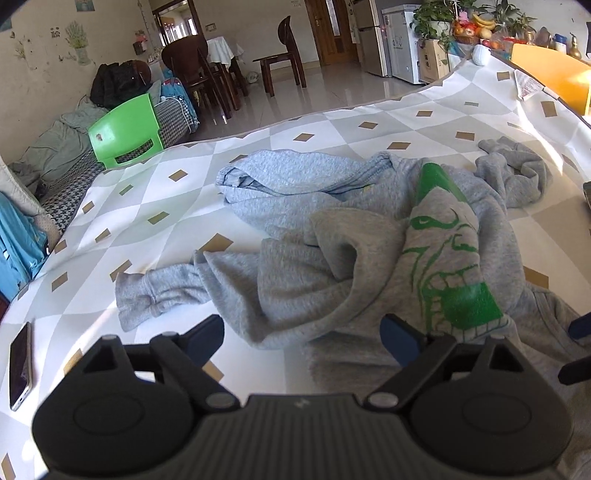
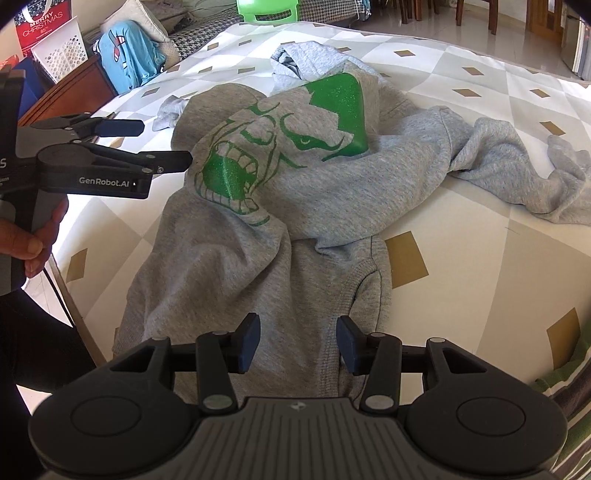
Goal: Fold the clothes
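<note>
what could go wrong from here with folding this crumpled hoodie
The grey hoodie lies bunched, layers overlapping, so the open right gripper over its hem may pinch more than one layer. The open left gripper holds nothing, so a one-sided pull could twist it further. Dragging cloth might nudge the phone near the table edge.

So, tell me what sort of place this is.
Most likely a lived-in home, an open living and dining room: wooden dining chairs on a tiled floor, a fridge, a fruit bowl, and a grey sweatshirt crumpled on a patterned table cover.
</note>
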Tool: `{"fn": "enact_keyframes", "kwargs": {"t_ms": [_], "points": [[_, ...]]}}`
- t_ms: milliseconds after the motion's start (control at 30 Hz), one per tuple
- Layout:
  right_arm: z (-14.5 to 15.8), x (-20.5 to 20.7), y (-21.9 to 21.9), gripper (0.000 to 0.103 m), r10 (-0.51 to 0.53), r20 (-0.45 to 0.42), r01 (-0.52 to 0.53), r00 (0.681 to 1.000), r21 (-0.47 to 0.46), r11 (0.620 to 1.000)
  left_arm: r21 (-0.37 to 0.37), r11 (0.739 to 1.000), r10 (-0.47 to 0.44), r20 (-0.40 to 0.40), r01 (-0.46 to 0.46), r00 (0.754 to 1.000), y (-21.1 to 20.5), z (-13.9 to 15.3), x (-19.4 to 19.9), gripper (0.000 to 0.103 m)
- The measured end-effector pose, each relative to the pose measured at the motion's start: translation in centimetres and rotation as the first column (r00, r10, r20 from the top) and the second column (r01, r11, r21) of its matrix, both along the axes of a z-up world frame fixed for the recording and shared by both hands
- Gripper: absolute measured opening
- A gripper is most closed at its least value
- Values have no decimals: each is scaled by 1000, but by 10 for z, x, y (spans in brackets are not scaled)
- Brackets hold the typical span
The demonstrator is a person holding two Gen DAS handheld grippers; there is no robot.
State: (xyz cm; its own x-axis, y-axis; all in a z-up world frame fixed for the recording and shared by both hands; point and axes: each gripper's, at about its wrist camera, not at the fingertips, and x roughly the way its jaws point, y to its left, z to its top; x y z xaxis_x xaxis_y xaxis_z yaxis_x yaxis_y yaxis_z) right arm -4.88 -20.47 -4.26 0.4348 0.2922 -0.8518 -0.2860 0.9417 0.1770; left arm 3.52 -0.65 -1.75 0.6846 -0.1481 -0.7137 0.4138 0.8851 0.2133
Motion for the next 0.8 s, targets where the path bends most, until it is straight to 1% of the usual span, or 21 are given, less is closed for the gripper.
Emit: {"fn": "enact_keyframes", "kwargs": {"t_ms": [100,167,233,267,333,367,400,500,533,567,633,700,767,800], "points": [[2,7,3,44,25,-14,-25,1000,-23,999,-12,999,-31,-27,31,999,-1,-3,9,85],[5,13,6,44,50,-16,-51,999,-52,997,-45,998,-45,-59,42,997,-1,-4,15,78],[11,19,7,44,75,-9,-75,997,-80,994,-80,995,-63,-93,56,994,0,-5,21,66],[13,23,6,45,90,-10,-91,996,-88,992,-98,993,-76,-111,65,991,1,-5,25,64],[18,32,5,45,127,-23,-128,992,-95,987,-80,991,-117,-118,108,986,-2,-8,29,57],[19,37,4,45,149,-30,-151,988,-104,983,-75,990,-130,-123,121,984,-3,-9,31,56],[21,42,3,45,171,-31,-174,985,-122,977,-86,988,-139,-135,128,981,-3,-10,34,54],[27,58,3,45,251,-2,-246,968,-209,946,-126,981,-167,-168,147,972,-1,-10,42,46],[30,63,2,45,276,11,-266,961,-235,935,-140,978,-177,-177,154,968,1,-8,44,45],[32,68,1,46,297,26,-281,954,-251,926,-139,975,-196,-181,173,964,1,-7,47,45],[36,80,-3,47,310,52,-287,949,-259,922,-132,971,-224,-187,201,957,2,-8,50,45],[38,93,-9,47,287,71,-262,955,-245,933,-132,967,-242,-194,220,950,3,-9,54,45],[39,106,-17,48,245,79,-225,966,-211,951,-144,968,-233,-199,207,952,6,-11,58,45],[40,112,-22,48,223,85,-204,971,-192,960,-151,969,-224,-206,195,952,6,-12,61,43]]}}
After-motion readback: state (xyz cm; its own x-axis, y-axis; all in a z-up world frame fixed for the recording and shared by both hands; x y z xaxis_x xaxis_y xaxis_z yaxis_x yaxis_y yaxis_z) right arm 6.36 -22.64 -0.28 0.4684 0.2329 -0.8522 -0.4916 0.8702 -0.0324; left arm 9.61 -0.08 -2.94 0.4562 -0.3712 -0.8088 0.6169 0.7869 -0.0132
